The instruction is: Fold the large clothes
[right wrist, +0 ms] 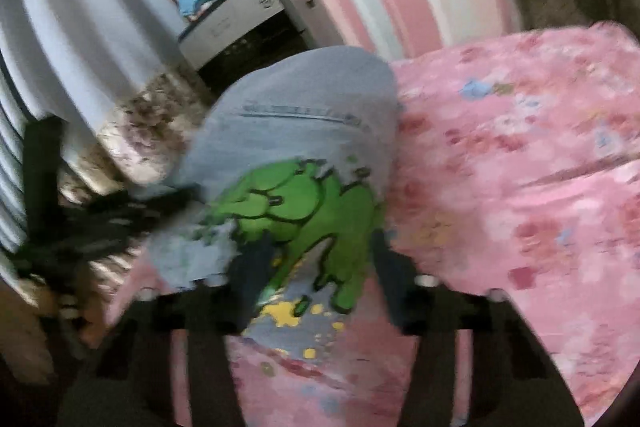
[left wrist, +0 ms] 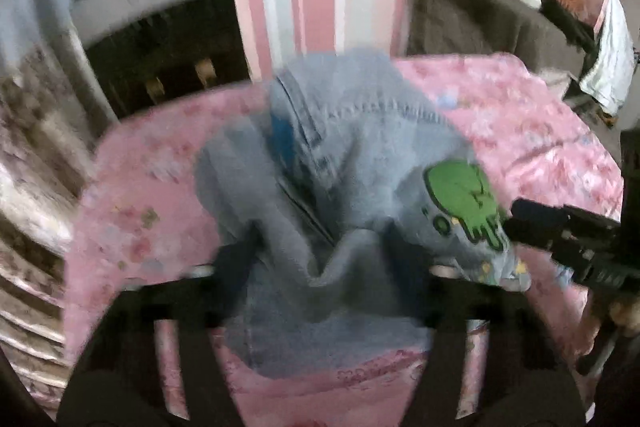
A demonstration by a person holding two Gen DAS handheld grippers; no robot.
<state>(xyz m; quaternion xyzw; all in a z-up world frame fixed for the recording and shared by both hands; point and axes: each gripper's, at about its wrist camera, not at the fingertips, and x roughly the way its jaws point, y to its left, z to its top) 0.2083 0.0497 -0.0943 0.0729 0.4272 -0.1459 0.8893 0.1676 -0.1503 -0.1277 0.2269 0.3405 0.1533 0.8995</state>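
Left wrist view showed the left claw (left wrist: 320,259) with grey garment (left wrist: 352,163) bunched between its fingers, apparently gripped, the cloth heaped toward the bed's (left wrist: 540,131) far edge. Right claw (right wrist: 316,259) likewise pinched its green print (right wrist: 304,199); blur hid exact contact.

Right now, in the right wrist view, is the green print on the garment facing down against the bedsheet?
No. The green print faces up toward the camera on the grey garment, which lies over the pink bedsheet.
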